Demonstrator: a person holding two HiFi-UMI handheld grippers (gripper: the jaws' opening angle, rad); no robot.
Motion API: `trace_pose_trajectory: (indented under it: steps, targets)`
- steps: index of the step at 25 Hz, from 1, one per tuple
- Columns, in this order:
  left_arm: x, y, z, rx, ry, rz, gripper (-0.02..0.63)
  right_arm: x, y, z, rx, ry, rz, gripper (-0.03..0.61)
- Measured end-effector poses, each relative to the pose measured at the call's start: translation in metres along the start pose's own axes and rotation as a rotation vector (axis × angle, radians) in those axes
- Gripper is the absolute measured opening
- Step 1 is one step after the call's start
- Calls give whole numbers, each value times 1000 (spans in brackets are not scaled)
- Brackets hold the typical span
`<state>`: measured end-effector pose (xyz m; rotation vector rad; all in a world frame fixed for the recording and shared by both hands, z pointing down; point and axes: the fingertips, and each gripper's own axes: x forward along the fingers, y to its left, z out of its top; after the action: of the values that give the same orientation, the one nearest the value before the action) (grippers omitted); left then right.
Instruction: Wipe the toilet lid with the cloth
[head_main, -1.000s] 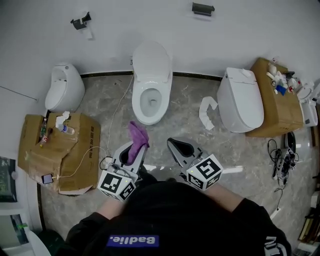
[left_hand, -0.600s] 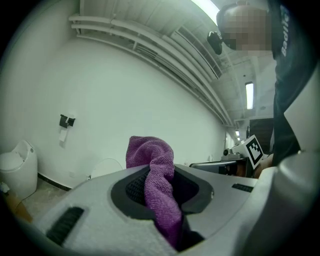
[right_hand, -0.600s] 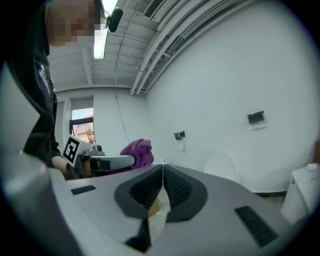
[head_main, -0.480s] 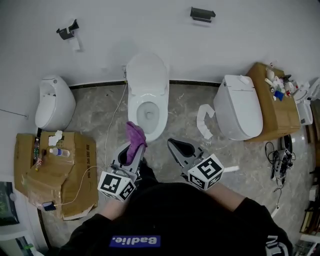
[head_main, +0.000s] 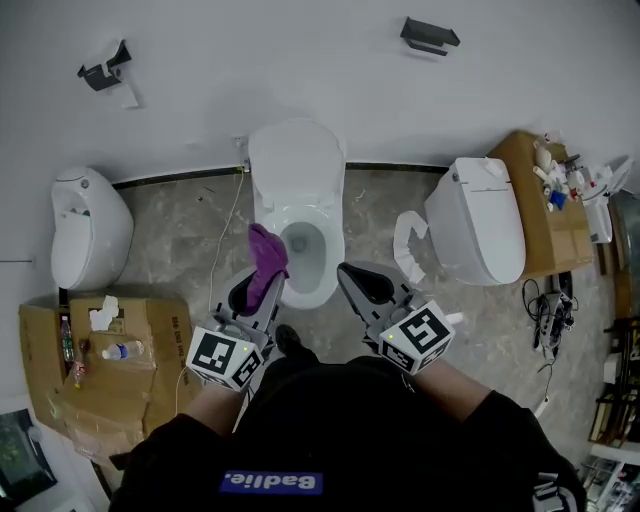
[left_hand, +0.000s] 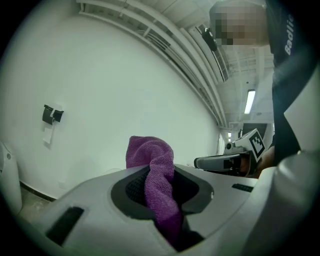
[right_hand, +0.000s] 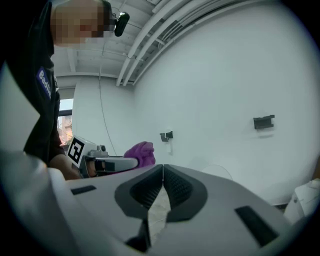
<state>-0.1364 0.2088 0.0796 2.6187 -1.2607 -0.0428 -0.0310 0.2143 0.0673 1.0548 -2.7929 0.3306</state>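
A white toilet (head_main: 297, 215) stands against the wall ahead, its lid (head_main: 295, 160) raised upright and the bowl open. My left gripper (head_main: 256, 283) is shut on a purple cloth (head_main: 266, 260) that sticks out past the tips, over the bowl's left rim. The cloth (left_hand: 159, 185) fills the left gripper (left_hand: 161, 184) jaws in the left gripper view. My right gripper (head_main: 362, 283) hangs to the right of the bowl's front, its jaws closed together with nothing in them. In the right gripper view the right gripper (right_hand: 162, 175) tips touch and the purple cloth (right_hand: 141, 152) shows to the left.
A second toilet (head_main: 476, 222) with closed lid stands to the right beside a cardboard box (head_main: 545, 205) of bottles. A urinal-like white fixture (head_main: 88, 240) sits at left, above a flattened cardboard box (head_main: 85, 375). A cable (head_main: 226, 250) runs along the floor. Wall brackets (head_main: 428, 36) hang above.
I have stepped closer to the toilet; both grippers moved forward, and the cloth now hangs over the bowl's left rim instead of short of it.
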Motion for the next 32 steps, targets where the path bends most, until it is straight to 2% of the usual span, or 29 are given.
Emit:
trace_pose_trajectory:
  steps: [4,8,12,19,22,26,32]
  targets:
    - [26,23,8,-7,-3,3,87,19,-27,4,14,26,-16,28]
    - [54,37,10,-19,-15,43,87,33,-60,8,34,22,1,28]
    - [86,48,8,0,-3,119,87,50,-94,16,41,1,72,28]
    - [154,75,-2,-6,21,307,87,82,-171,20,39,9,226,28]
    - [175,87,-11,-13,32,356,87,96,-192,9,66,31,265,28]
    - [195,111,-29,-26,39,387,87,112,-203,-1,48,41,308,28]
    - [224,165,-71,-58,28,393,87,157,-226,-32,48,72,284,28]
